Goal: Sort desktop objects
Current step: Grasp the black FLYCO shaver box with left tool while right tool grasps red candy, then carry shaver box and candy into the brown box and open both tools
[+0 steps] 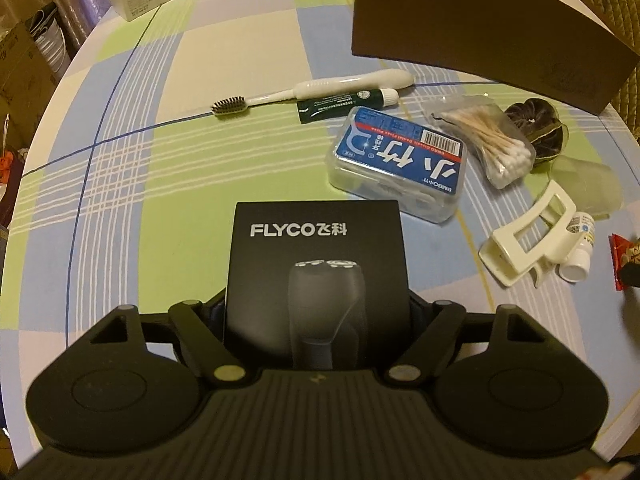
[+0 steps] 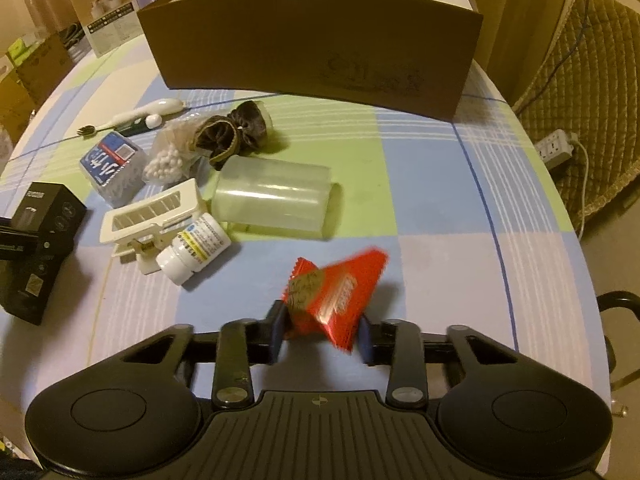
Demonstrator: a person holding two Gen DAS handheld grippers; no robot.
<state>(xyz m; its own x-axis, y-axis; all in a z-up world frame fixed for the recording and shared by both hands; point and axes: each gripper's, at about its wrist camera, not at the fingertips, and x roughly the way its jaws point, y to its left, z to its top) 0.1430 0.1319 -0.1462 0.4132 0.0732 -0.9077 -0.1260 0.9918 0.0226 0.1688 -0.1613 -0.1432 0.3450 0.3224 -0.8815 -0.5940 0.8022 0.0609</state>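
My left gripper [image 1: 318, 304] is shut on a black FLYCO shaver box [image 1: 316, 264], which rises between its fingers; that box [image 2: 40, 236] also shows at the left of the right wrist view. My right gripper [image 2: 322, 332] is shut on a red snack packet [image 2: 338, 296], held just above the checked tablecloth. Ahead lie a blue floss-pick box [image 1: 400, 160], a cotton swab bag [image 1: 492, 140], a dark scrunchie [image 2: 236, 132], a white hair clip [image 2: 156, 212], a white pill bottle [image 2: 196, 248], a frosted plastic case [image 2: 276, 200], a white toothbrush [image 1: 312, 90] and a green toothpaste tube [image 1: 344, 104].
A large brown cardboard box [image 2: 320, 48] with an open top stands at the back of the round table [image 2: 460, 264]. A white carton [image 2: 108, 24] sits at the far left edge. A quilted chair [image 2: 580, 80] and a power strip [image 2: 556, 148] are off to the right.
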